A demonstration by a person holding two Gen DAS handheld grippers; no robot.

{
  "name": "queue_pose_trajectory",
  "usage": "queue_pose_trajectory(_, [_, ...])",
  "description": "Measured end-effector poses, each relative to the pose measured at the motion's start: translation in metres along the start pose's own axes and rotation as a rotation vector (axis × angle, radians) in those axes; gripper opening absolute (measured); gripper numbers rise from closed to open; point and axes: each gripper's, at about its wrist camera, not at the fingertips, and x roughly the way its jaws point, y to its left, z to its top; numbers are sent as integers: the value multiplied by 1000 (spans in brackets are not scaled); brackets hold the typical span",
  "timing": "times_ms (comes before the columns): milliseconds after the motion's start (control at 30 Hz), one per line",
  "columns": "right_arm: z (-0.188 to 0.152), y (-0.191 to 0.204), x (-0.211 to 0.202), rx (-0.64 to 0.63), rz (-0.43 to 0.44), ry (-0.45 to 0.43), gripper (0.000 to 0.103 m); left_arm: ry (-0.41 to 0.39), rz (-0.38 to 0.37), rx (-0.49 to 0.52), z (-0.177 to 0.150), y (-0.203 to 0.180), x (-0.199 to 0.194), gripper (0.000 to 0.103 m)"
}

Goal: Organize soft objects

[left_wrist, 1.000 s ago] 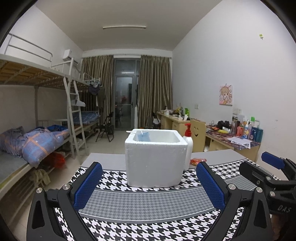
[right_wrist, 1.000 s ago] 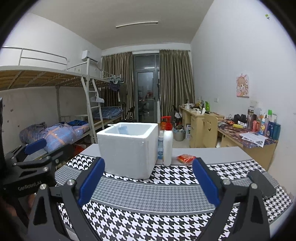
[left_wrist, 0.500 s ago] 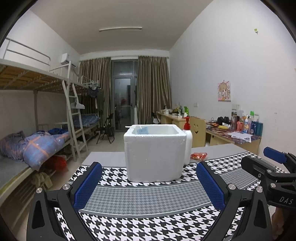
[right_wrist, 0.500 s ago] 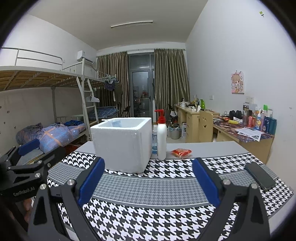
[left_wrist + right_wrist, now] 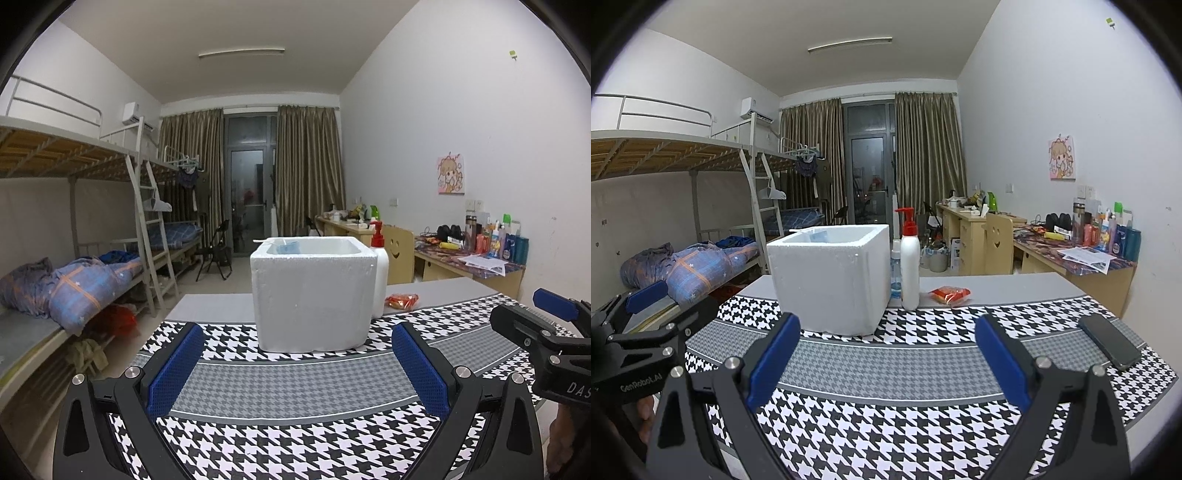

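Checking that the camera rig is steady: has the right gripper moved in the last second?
Yes. In its own view the foam box has slid left against the fingers, and a phone has appeared, so the right gripper swung rightward.

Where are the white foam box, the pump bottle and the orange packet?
white foam box (image 5: pixel 827 284), right wrist view, front wall.
pump bottle (image 5: pixel 910 266), right wrist view, white body.
orange packet (image 5: pixel 400 300), left wrist view, wrapper middle.
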Motion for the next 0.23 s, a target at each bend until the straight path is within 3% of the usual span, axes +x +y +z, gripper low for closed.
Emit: queue_pose_trajectory(233, [-2,-3,2,10,1,4,98,-3,9,-3,0,0,-1,102])
